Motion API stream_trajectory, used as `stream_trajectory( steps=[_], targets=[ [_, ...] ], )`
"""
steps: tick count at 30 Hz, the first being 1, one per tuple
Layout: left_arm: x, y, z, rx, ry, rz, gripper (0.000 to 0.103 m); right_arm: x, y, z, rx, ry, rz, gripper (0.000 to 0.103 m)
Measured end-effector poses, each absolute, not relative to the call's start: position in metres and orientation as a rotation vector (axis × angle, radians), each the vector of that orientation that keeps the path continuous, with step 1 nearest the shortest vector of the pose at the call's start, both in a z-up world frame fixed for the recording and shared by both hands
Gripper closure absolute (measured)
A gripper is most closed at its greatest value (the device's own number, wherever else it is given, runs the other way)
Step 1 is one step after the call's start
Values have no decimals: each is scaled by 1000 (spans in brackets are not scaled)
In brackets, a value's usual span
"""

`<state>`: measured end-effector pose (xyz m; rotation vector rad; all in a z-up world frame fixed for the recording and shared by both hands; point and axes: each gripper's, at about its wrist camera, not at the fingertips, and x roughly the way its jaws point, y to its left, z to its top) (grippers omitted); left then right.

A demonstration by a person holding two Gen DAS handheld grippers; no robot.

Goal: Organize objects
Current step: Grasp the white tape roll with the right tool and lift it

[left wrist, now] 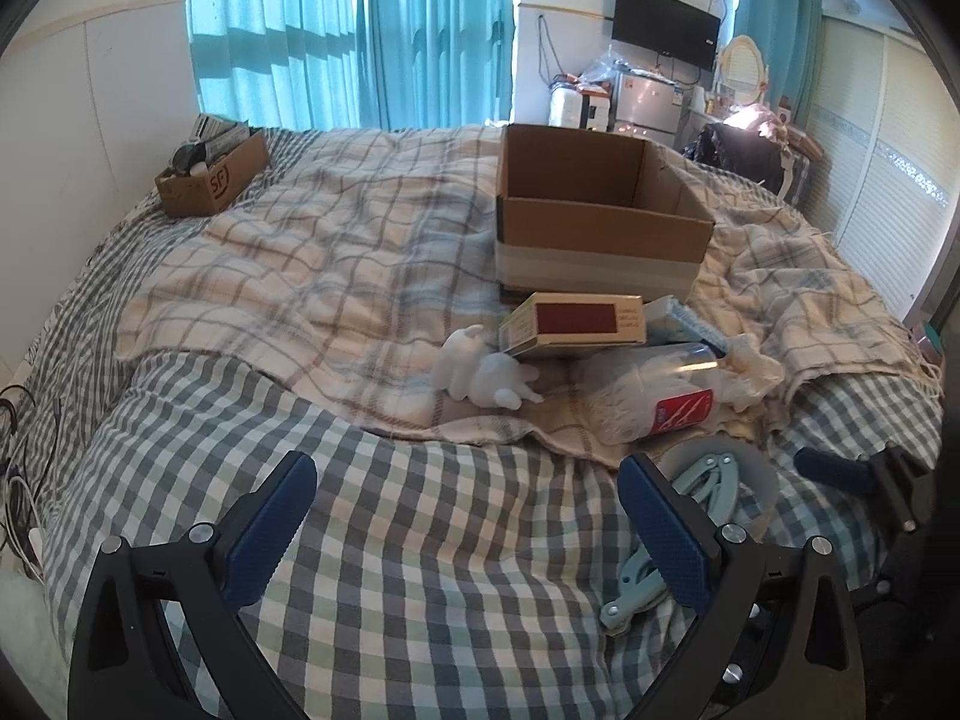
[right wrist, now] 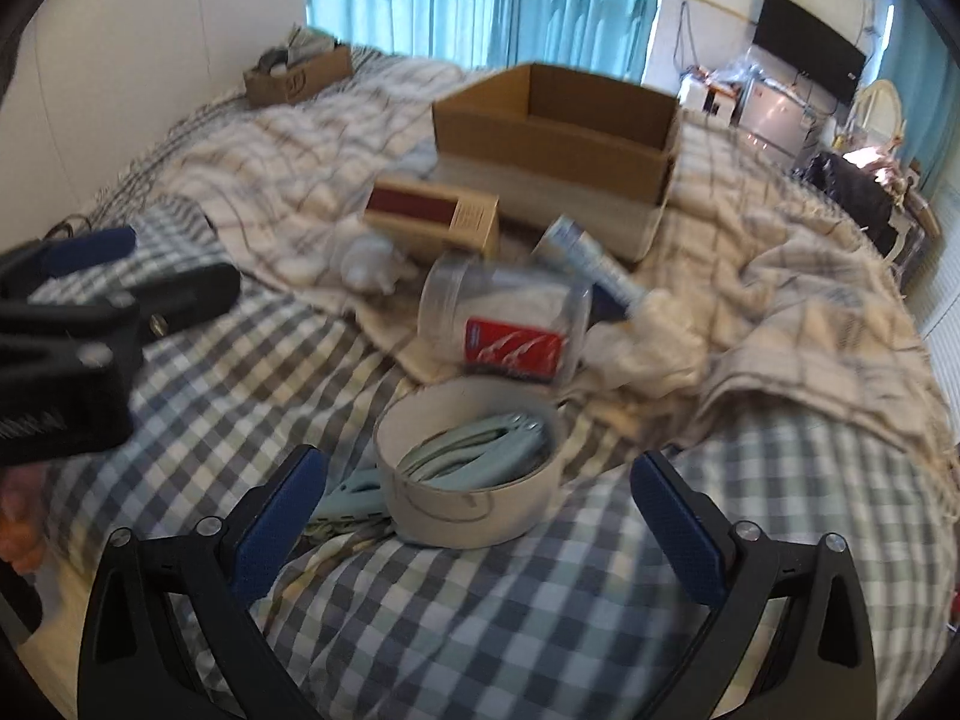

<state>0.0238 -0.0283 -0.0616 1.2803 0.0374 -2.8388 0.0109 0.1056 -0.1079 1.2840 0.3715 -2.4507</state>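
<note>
Both pairs of fingers spread wide and empty above the checked bedcover (right wrist: 480, 618). Straight ahead of the right gripper (right wrist: 477, 501), just beyond its blue pads (right wrist: 273, 531) and centred in the gap: a roll of tape (right wrist: 474, 507), lying flat, hole up, smooth pale card wall, round and rigid. Inside the ring and poking out toward the left finger, a pale blue folding hanger (right wrist: 474, 447), hard plastic, long axis running left to right. Off to the right of the left gripper (left wrist: 468, 531), partly behind its right pad, so clearly the right hand's reach. Farther ahead, a clear plastic jar (right wrist: 510, 321) on its side and an open cardboard box (right wrist: 555, 138), likely the destination.
</note>
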Motion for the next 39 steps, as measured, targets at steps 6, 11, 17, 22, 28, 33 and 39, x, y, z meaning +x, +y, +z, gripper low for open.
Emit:
stream_trajectory(
  steps=[6,11,17,22,28,33,39],
  targets=[
    [18,-35,-75,1329,56,-2801,4,3,90,-126,1331,439,-2430,21],
    [16,-35,-82,1354,36,-2776,4,5,105,-106,1283,352,-2446,26],
    [10,-11,-104,1498,13,-2779,14,3,139,-46,1111,313,-2592,26],
    [9,29,-126,1661,-62,-2845,29,-5,163,-37,1121,248,-2629,26],
    [8,50,-129,1693,-140,-2869,38,-8,172,-42,1152,193,-2613,26],
    [14,53,-118,1744,-61,-2922,38,-8,178,-47,1150,182,-2611,26],
    [8,68,-135,1815,-84,-2927,37,-6,180,-44,1150,164,-2615,26]
  ],
)
